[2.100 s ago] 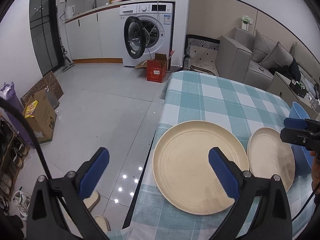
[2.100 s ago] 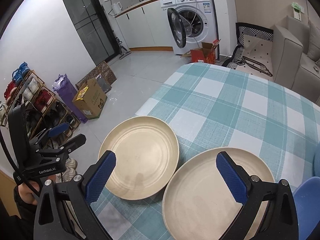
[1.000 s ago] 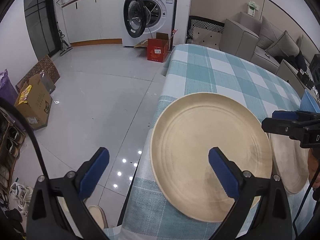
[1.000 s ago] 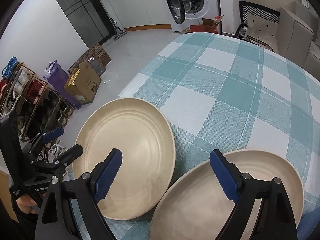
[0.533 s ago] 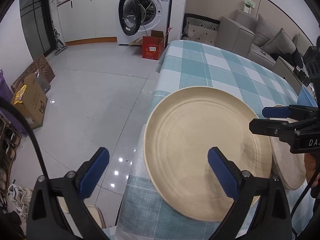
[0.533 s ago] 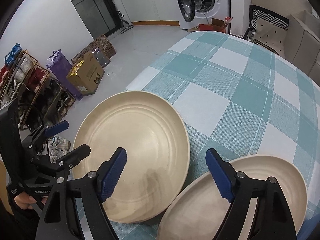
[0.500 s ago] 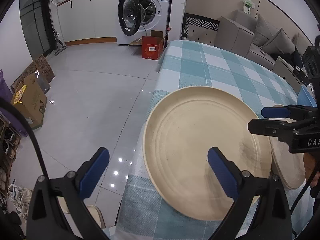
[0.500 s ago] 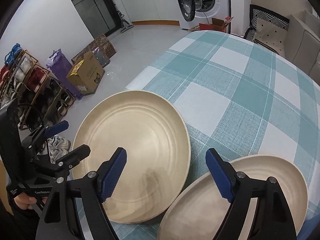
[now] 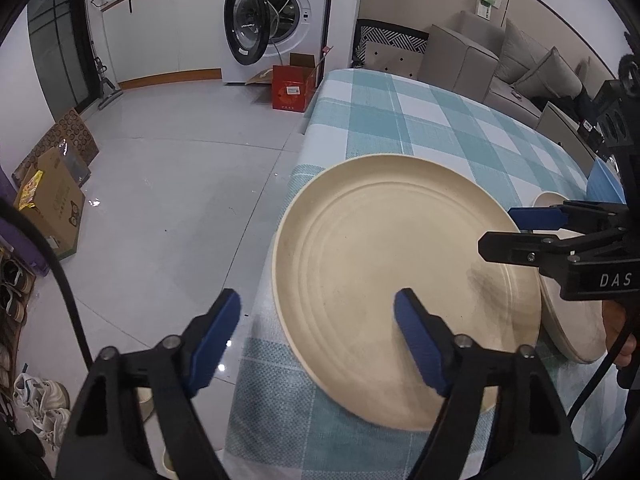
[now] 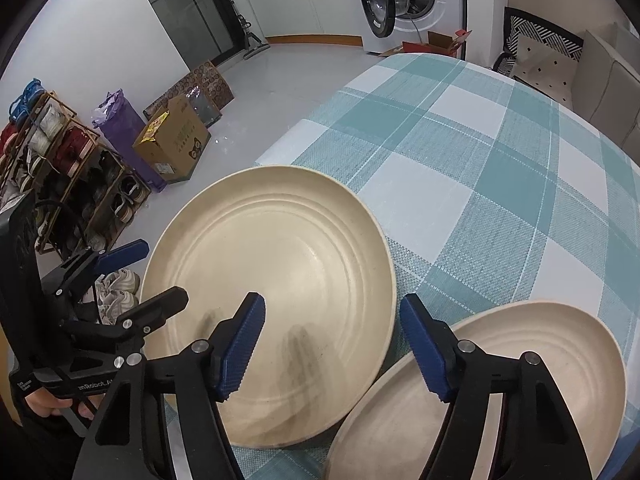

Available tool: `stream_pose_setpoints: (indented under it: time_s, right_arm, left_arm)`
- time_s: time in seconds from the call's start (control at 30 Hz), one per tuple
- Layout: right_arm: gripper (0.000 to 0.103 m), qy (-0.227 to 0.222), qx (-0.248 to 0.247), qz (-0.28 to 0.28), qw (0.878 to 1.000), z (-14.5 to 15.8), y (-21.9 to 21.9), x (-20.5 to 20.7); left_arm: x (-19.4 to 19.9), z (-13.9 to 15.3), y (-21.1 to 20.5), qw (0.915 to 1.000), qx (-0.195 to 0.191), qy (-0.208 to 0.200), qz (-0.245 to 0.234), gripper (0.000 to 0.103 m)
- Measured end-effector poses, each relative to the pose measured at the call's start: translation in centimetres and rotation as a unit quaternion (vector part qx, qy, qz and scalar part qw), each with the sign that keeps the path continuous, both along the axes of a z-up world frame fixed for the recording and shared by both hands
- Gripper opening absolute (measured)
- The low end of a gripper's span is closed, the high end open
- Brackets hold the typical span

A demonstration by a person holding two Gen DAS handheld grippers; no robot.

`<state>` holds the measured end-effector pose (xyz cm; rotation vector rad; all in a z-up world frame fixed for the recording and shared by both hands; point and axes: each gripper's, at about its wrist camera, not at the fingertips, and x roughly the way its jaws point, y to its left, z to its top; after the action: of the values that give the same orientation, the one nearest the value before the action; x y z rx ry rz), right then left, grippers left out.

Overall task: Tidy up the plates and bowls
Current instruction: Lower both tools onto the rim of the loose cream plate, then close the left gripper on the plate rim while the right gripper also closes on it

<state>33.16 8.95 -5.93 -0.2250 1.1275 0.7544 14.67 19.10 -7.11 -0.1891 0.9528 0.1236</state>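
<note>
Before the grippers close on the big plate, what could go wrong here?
The large plate overhangs the table edge on the floor side; a push from the right gripper might slide it off. Both grippers are open, so nothing holds it. The second plate lies very close, so lifting could knock it.

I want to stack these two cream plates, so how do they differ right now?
The left plate overhangs the table's left edge; the right plate sits further in. The left plate's right edge overlaps the right plate's rim. In both views the left plate fills more of the picture, though true sizes cannot be told. Both are round, cream, ringed inside and ungripped.
</note>
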Motion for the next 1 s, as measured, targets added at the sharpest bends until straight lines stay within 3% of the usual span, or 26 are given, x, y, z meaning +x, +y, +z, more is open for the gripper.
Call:
stream_pose_setpoints:
  time_s: [0.2, 0.53, 1.0]
  right_arm:
    - [0.066, -0.008, -0.012, -0.001, 1.0, -0.1, 0.22, -0.41]
    - [0.055, -0.02, -0.015, -0.005, 1.0, -0.22, -0.02, -0.62]
    - [0.033, -0.044, -0.025, -0.021, 0.998, -0.28, -0.6, -0.63]
  left_arm:
    - [-0.08, -0.29, 0.11, 0.9999, -0.009, 0.007, -0.002, 0.053]
    - [-0.55, -0.25, 0.2, 0.9999, 0.005, 0.011, 0.003, 0.035]
    - [-0.72, -0.04, 0.28, 0.9997, 0.018, 0.018, 0.008, 0.027]
